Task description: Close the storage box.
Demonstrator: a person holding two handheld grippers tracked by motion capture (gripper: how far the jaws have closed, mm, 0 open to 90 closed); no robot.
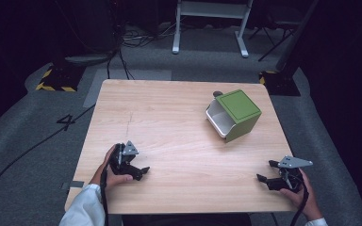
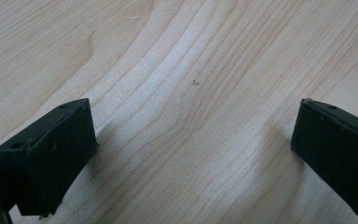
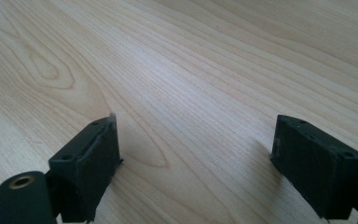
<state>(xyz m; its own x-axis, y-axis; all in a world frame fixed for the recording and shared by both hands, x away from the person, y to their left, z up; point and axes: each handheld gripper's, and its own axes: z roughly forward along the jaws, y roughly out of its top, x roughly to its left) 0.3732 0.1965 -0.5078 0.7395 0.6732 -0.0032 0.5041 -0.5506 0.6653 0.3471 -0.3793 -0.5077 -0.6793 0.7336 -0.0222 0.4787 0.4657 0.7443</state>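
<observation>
A: Wide wooden table, and at far right a green box tipped on its side, white inside facing left.

B: Left gripper near left, right gripper near right, both with jaws spread wide, holding nothing.

A: Looks like a starting pose. The next move likely calls for a reach to the box.

B: Only writing: a "4" on the floor.

A box is lying tipped on the worktop, far right. The left claw is sitting near-left, the right claw near-right, well apart.
</observation>
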